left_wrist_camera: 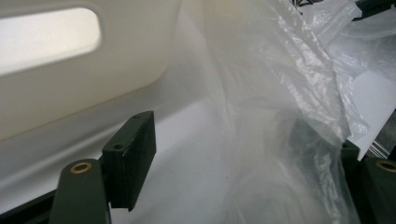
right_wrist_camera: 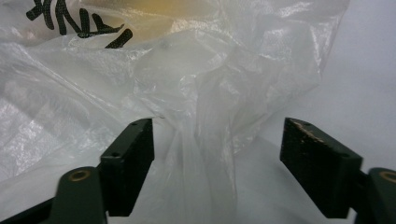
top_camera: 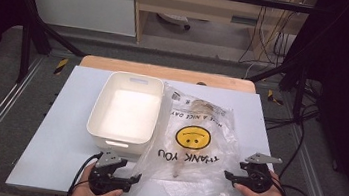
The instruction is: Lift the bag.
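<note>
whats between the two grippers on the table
The near end of the clear plastic bag lies between the left hand-held gripper and the right hand-held gripper, as the high view shows; both stand open with film between their jaws.

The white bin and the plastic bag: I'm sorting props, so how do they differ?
The white bin is rigid, opaque and plain; the plastic bag is limp, crinkled and see-through, printed with a yellow smiley and THANK YOU. The bin stands open-topped; the bag lies flat. Both rest side by side on the table.

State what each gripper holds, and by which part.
Nothing is held: the left gripper and right gripper stand open, the plastic bag loose between their jaws.
</note>
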`<state>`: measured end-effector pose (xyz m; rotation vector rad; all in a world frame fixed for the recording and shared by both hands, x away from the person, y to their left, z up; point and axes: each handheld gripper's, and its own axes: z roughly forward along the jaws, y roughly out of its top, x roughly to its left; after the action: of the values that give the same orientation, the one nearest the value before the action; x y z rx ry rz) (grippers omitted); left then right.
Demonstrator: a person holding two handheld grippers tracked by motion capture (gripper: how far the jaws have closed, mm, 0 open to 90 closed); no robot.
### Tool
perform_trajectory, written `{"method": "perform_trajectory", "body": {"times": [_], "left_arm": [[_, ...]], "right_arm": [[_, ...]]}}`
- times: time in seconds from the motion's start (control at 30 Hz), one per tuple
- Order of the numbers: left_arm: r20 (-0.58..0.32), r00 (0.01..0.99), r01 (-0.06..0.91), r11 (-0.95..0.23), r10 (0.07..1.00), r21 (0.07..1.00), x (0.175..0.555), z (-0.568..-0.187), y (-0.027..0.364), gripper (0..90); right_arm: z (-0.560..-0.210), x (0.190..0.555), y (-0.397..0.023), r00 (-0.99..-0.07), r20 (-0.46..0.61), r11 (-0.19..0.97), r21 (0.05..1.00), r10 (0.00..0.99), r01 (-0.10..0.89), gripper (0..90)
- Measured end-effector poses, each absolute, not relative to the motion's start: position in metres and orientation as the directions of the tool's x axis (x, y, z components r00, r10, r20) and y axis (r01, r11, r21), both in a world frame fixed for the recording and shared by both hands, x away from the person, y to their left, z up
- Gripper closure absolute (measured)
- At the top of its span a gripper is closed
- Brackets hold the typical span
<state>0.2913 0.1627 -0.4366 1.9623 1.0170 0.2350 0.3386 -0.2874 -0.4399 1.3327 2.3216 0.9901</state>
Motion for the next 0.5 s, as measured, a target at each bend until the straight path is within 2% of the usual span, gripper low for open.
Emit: {"method": "perform_trajectory", "body": {"times": [0.3,0.5], "left_arm": [[-0.212,0.633,0.547,-0.236,0.745,0.804,0.287,-0.425,0.175,18.0],[-0.213,0.609,0.538,-0.200,0.764,0.819,0.285,-0.417,0.187,17.9]], "right_arm": [[-0.434,0.339,-0.292,-0.507,0.113,0.284,0.715,0.855,0.638,11.1],[-0.429,0.338,-0.296,-0.515,0.131,0.266,0.734,0.847,0.625,9.2]]}}
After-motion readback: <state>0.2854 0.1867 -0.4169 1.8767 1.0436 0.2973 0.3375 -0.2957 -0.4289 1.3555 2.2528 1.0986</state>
